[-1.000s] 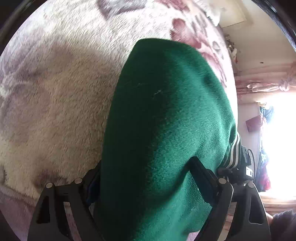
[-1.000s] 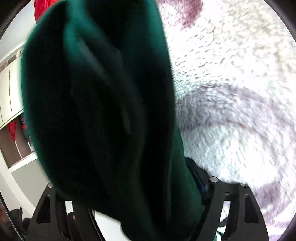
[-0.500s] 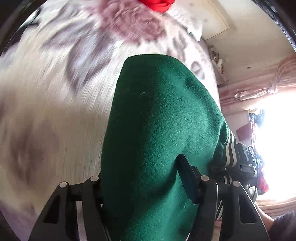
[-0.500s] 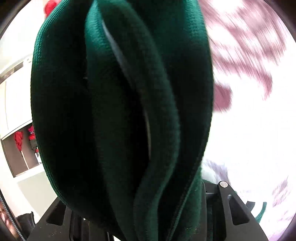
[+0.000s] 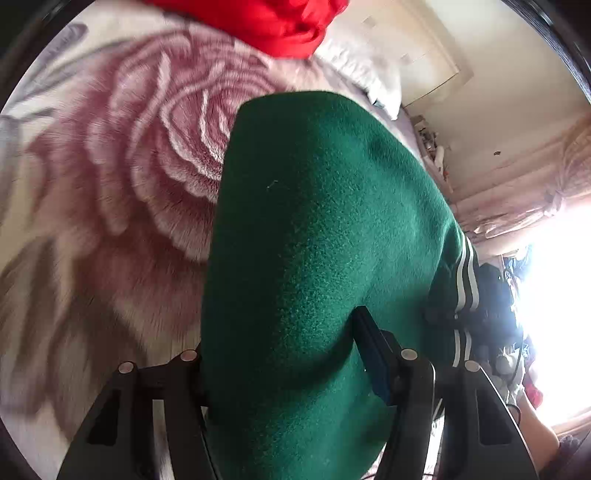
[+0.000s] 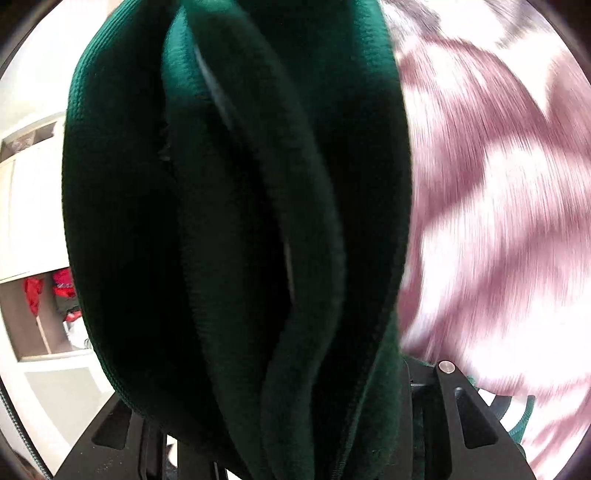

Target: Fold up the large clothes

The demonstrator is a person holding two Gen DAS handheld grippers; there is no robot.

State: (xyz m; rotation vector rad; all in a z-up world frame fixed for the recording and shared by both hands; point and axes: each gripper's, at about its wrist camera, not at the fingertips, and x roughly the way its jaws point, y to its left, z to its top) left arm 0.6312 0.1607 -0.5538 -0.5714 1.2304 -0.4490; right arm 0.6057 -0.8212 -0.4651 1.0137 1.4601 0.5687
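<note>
A dark green fleece garment (image 5: 317, 236) with white stripes at a cuff (image 5: 466, 280) fills the middle of the left wrist view. My left gripper (image 5: 284, 354) is shut on a thick bunch of it and holds it above the bed. In the right wrist view the same green garment (image 6: 236, 221) hangs in several thick folds, with a ribbed edge showing. My right gripper (image 6: 288, 398) is shut on those folds; its fingers are mostly hidden by the cloth.
A plush bed blanket (image 5: 140, 155) with big pink roses lies beneath; it also shows in the right wrist view (image 6: 498, 221). A red garment (image 5: 266, 22) and a white pillow (image 5: 369, 74) lie at the bed's far end. Shelves (image 6: 33, 258) stand to the left.
Both grippers have carried the green garment across the bed towards its far end; the red garment and pillow have come into the left view. Both grips are unchanged.
</note>
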